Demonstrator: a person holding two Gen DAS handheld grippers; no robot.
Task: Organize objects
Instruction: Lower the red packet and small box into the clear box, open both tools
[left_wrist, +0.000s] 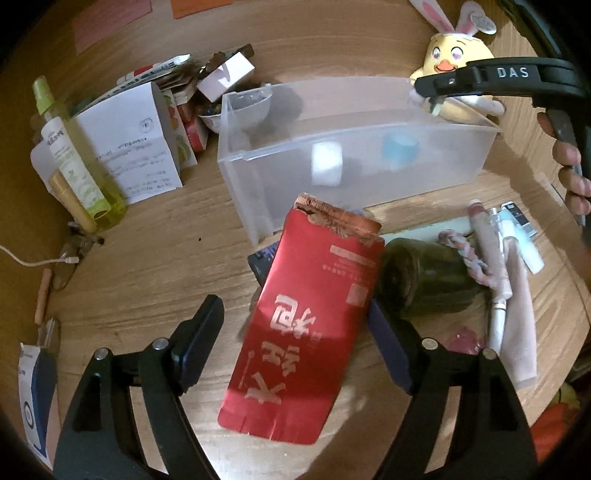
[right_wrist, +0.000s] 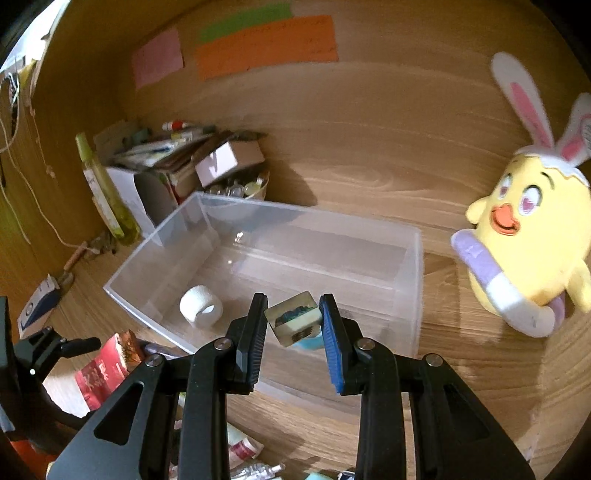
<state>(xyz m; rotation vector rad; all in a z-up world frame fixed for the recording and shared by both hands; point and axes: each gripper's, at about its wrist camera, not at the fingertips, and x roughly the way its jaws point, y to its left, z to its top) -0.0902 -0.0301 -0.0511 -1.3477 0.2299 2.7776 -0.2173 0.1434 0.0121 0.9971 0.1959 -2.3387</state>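
My right gripper (right_wrist: 293, 321) hangs over the clear bin (right_wrist: 155, 258), jaws narrow, w/ a small square block (right_wrist: 291, 319) sitting btwn the pads. Looks pinched, but I can't tell if both pads actually touch it. It's above the bin's near wall, so the drop spot is straight below and a bit fwd. Already lying in the bin: a white tape roll (right_wrist: 201, 306) toward its left end and smth light blue (left_wrist: 400, 151) further right.

My left gripper (left_wrist: 295, 332) is wide open, pads either side of a red packet (left_wrist: 306, 325) w/o touching it. The packet lies on the wooden table (left_wrist: 147, 258), just in front of the bin's near left corner. Its long axis runs away from me, torn top pointing at the bin, tilted slightly right. That's roughly in line w/ my fingers, so closing would pinch it across its short width. Left is plainly the nearer hand for it.

A dark jar (left_wrist: 424, 280) lies just right of the packet; I'd judge it could snag my right-hand finger
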